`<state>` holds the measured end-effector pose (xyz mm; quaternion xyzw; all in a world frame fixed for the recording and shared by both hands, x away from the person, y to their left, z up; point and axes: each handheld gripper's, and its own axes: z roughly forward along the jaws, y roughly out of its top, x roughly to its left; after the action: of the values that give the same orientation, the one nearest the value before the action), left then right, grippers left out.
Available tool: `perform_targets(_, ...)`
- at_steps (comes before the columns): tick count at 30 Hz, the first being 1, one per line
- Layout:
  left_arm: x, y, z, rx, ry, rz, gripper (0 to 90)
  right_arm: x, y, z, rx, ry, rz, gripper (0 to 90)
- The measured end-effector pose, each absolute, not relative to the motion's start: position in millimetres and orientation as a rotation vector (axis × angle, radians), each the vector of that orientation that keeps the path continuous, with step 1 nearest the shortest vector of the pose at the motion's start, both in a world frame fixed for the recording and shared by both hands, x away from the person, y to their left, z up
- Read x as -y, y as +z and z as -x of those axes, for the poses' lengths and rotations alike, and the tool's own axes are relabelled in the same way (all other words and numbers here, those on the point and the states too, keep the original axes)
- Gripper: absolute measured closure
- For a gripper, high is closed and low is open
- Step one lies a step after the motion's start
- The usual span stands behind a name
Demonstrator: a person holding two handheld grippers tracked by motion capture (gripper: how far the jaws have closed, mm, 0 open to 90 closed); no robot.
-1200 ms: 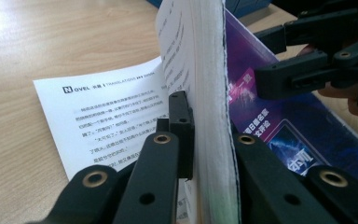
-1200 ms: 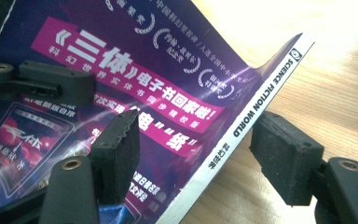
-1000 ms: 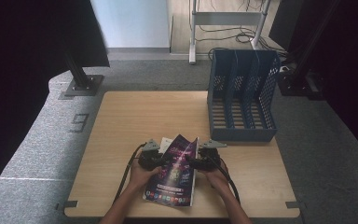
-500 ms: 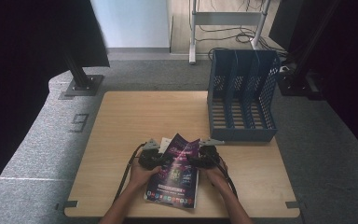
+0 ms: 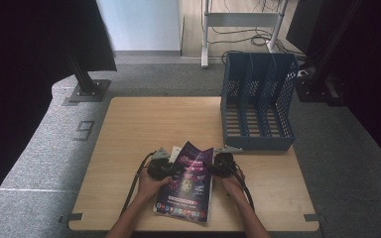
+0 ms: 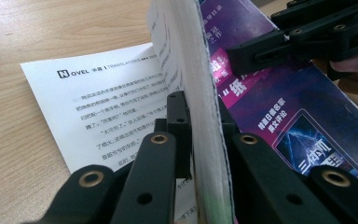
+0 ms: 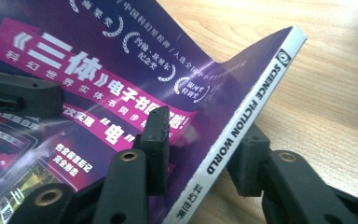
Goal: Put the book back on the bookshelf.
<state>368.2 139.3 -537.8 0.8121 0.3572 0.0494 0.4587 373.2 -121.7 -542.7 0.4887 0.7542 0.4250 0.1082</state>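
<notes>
A thin, floppy, glossy magazine (image 5: 187, 182) is clamped at its page edge by the left gripper (image 6: 200, 154); its spine is being closed on by the right gripper (image 7: 200, 154), not yet pinched.

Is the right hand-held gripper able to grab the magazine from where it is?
Probably yes. The right hand-held gripper already has the magazine spine between its jaws, which have just been closing, and nothing blocks it.

Magazine (image 5: 186, 186) on table (image 5: 129, 129), at near edge, middle. File rack (image 5: 258, 106) behind magazine, to right, at far right corner. Loose page (image 6: 93, 107) flat on table left of magazine. Left gripper (image 5: 164, 167) at magazine's left edge, right gripper (image 5: 218, 165) at right edge.
</notes>
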Motion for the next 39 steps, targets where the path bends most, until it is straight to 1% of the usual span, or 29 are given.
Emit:
perform_targets(9,-146.1,-525.8,-363.6,-0.847,0.127,-1.942,81.7,125.1,-525.1,-361.5,-2.159,1.334,-1.377,66.7)
perform_targets(16,-150.7,-508.3,-356.2,-0.799,0.16,-1.885,81.6,129.1,-503.1,-349.9,-2.096,1.42,-1.286,68.6)
perform_targets(23,-151.4,-494.7,-349.1,-0.763,0.2,-1.869,81.7,132.3,-484.7,-338.3,-2.055,1.476,-1.205,70.2)
perform_targets(39,-153.0,-489.0,-346.3,-0.742,0.2,-1.855,81.4,134.8,-477.0,-332.4,-2.032,1.5,-1.153,70.9)
